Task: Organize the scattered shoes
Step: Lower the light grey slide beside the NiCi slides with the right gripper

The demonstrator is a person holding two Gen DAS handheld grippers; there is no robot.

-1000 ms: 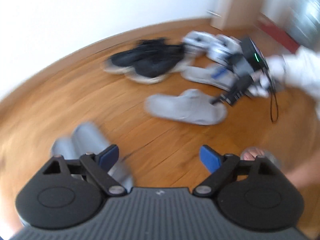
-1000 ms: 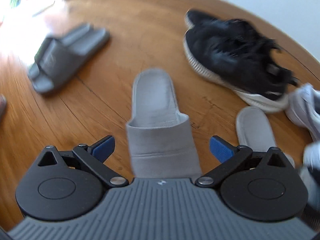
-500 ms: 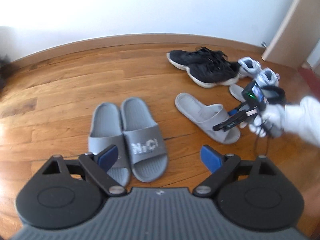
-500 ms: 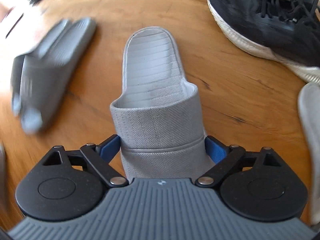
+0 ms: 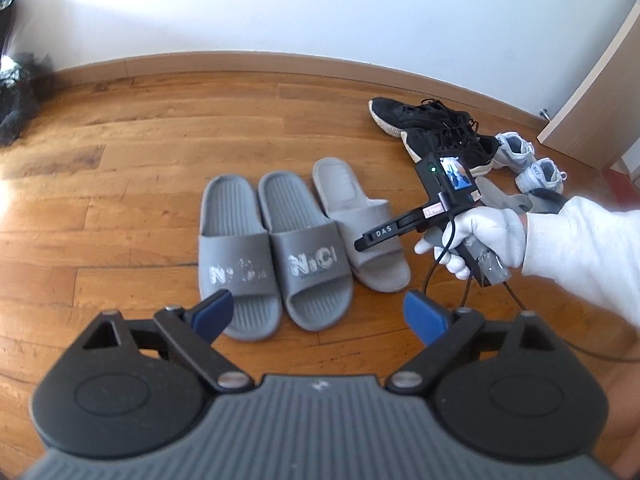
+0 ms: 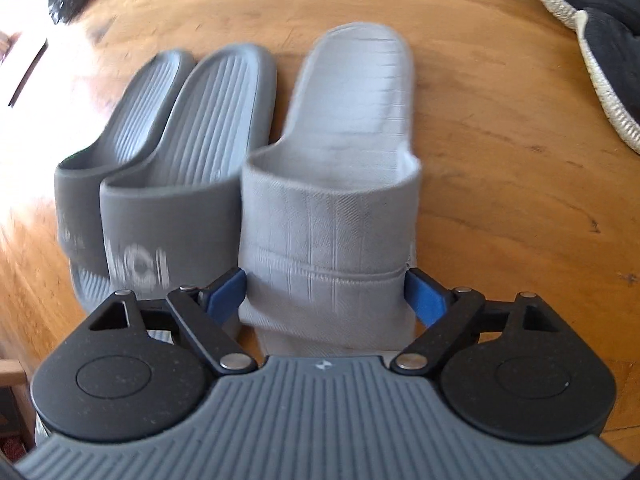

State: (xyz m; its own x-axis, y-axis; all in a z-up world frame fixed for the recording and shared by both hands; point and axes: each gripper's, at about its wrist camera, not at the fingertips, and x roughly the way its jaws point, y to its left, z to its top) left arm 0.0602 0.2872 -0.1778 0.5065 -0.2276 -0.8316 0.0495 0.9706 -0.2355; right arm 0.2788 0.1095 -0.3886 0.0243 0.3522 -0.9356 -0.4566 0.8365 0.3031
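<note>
my right tongs point(image 6: 325, 294) are closing on the light grey slipper point(image 6: 340, 184), pads at both sides of its strap, just beside the dark grey slides point(image 6: 168, 152). my left tongs point(image 5: 318, 312) hang apart, opening, empty. a loose pinch could twist the slipper and knock the slides askew. beyond: wooden floor point(image 5: 140, 152), black sneakers point(image 5: 436, 128), white wall point(image 5: 280, 8).

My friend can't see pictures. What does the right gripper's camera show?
The right gripper is closing on a light grey fabric slipper, one blue pad at each side of its strap. It sits right beside a pair of dark grey slides on the wooden floor, with black sneakers top right.
</note>
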